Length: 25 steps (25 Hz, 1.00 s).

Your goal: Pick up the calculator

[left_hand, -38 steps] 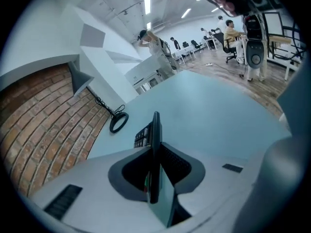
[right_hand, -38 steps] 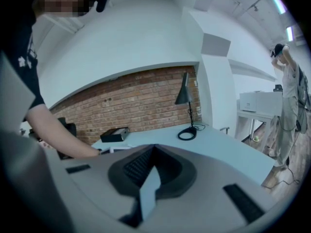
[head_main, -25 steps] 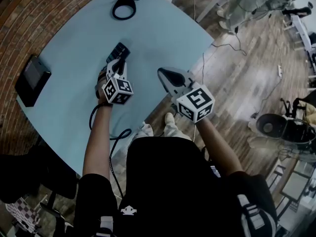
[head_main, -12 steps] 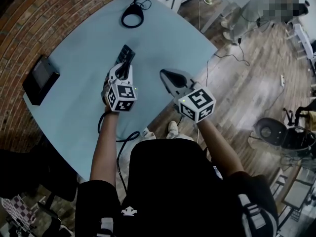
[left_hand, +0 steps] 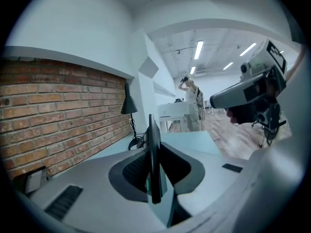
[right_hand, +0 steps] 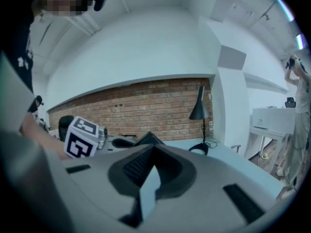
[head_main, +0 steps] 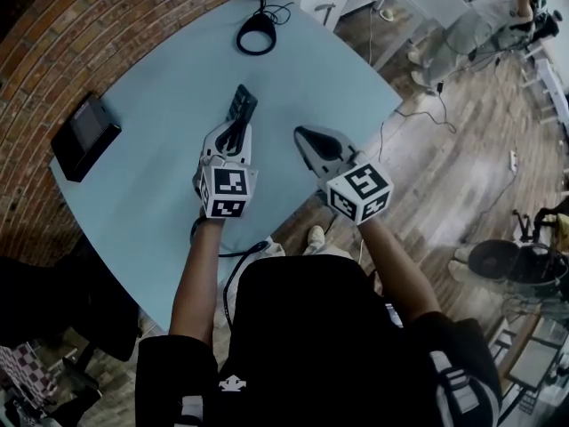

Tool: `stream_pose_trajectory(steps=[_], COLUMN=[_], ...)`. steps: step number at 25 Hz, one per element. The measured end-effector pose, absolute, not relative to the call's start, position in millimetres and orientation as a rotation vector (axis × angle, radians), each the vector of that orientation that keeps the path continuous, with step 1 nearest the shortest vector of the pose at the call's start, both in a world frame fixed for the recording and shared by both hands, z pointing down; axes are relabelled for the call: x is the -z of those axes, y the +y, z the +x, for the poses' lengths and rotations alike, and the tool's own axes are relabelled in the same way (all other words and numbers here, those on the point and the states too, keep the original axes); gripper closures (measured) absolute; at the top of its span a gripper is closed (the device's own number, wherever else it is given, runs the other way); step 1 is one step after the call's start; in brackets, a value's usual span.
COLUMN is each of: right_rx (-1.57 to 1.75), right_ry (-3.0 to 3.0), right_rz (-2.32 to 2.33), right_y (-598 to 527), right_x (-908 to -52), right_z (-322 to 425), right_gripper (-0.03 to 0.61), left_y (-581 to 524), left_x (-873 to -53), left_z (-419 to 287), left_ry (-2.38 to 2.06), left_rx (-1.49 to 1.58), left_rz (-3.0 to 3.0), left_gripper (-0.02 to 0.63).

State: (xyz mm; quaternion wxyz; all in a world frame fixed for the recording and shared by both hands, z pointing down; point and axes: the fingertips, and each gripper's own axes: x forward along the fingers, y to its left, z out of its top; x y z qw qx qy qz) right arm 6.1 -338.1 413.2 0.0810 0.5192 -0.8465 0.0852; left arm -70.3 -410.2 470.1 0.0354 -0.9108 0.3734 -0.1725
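Although the head view cannot show a gap beneath it, the calculator [head_main: 242,102] juts dark and narrow from the tip of the left hand-held gripper [head_main: 235,128] above the pale blue surface [head_main: 151,96]. The pick-up therefore looks all but done, with only carrying it clear left. The right hand-held gripper [head_main: 304,137] hangs beside it near the surface's edge, its jaws drawn to a point with nothing in them. In the left gripper view the calculator [left_hand: 154,164] stands edge-on, pinched between the two jaws. The surface lies lower beyond it, which I judge to mean it is lifted; its keys and display are turned out of sight. In the right gripper view the jaws meet with nothing between them. A dark wedge past them, next to the marker cube [right_hand: 80,137] of the left hand-held gripper, is probably the calculator, though it is too small to be sure.
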Motion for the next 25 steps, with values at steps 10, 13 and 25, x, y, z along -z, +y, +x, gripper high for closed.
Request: stream_pose_trajectory(steps=[10,13,25], right_rx=[-0.203,-0.193,-0.199], right_ry=[-2.549,-2.567,-2.658], right_rz=[1.556,1.556,1.448], right_y=[-349.6,-356.1,-356.1], right_x=[-402.1,-398.0,-392.3], right_z=[-15.9,-22.2,-39.4], right_gripper=[0.574,0.574,0.574], left_y=[-391.3,-392.8,-381.7], left_x=[-454.1,-448.9,-433.4], left_z=[-85.7,-94.0,-114.9], left_ry=[1.158,1.188,1.314], left_rx=[0.425,0.402,0.387], left_rz=[-2.875,-2.859,-2.785], left_gripper=[0.546,0.546,0.546])
